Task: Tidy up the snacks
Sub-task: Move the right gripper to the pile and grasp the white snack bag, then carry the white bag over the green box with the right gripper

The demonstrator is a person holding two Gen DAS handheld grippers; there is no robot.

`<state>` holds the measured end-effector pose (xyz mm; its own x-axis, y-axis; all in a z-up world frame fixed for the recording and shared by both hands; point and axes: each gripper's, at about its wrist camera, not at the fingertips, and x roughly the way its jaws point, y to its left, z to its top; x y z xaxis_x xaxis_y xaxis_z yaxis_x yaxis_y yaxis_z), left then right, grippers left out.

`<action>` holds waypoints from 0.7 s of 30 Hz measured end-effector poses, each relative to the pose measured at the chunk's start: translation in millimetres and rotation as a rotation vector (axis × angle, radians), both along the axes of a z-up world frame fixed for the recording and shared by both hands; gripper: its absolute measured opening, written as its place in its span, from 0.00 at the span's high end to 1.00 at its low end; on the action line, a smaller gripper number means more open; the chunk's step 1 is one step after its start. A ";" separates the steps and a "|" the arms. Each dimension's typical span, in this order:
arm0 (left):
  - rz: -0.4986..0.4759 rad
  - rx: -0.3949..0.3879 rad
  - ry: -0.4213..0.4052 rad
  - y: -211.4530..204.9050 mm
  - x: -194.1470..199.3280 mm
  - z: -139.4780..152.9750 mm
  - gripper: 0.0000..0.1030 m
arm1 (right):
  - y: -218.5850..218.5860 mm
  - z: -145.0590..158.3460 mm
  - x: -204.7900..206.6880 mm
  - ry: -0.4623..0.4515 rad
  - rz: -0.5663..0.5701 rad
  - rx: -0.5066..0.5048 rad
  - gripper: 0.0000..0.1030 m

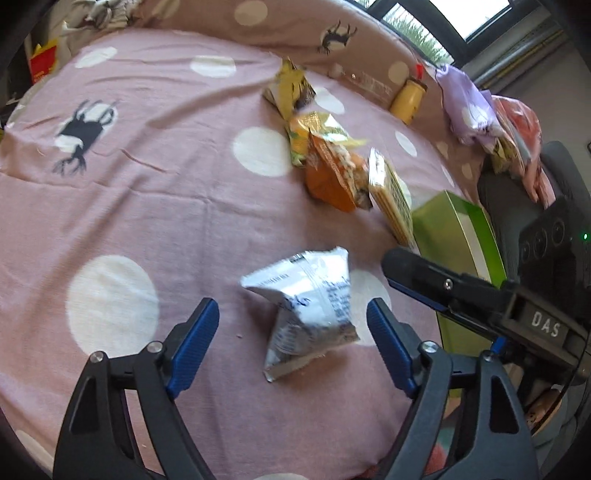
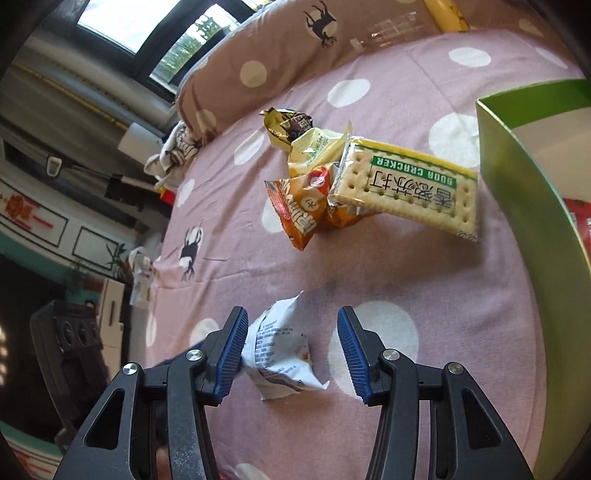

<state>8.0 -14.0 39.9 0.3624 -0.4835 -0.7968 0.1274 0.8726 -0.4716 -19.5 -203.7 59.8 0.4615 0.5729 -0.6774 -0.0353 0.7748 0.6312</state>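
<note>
One white snack packet [image 1: 306,314] lay between the left hand-held gripper [image 1: 293,343] and right hand-held gripper [image 2: 290,354], jaws apart, unclamped; four snacks [image 2: 402,188] sat beyond it, beside one green box [image 2: 524,177].

Daylit window [image 2: 140,33], pink dotted bedsheet [image 1: 155,206], perhaps a dark chair [image 2: 70,343].

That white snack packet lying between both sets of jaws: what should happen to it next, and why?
Probably the left gripper should close on the white snack packet. Its jaws straddle the packet without pressing it, and the green box stands open just beyond, while the right gripper looks released.
</note>
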 end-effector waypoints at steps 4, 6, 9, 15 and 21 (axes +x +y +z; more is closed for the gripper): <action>-0.050 -0.012 0.031 -12.8 1.3 -8.6 0.36 | 11.5 -6.0 5.1 0.019 0.054 0.034 0.50; -0.062 -0.011 0.048 -18.4 1.8 -14.1 0.46 | 20.3 -10.2 8.9 0.033 0.081 0.028 0.50; -0.066 0.004 0.041 -23.3 3.6 -15.8 0.47 | 31.5 -21.1 14.9 0.076 0.108 0.004 0.50; -0.078 0.049 -0.009 -29.6 -1.4 -9.9 0.52 | 35.8 -29.3 15.4 0.088 0.114 0.001 0.52; -0.089 0.049 -0.128 -30.8 -13.0 11.0 0.53 | 27.4 -3.4 1.3 -0.029 0.085 -0.014 0.52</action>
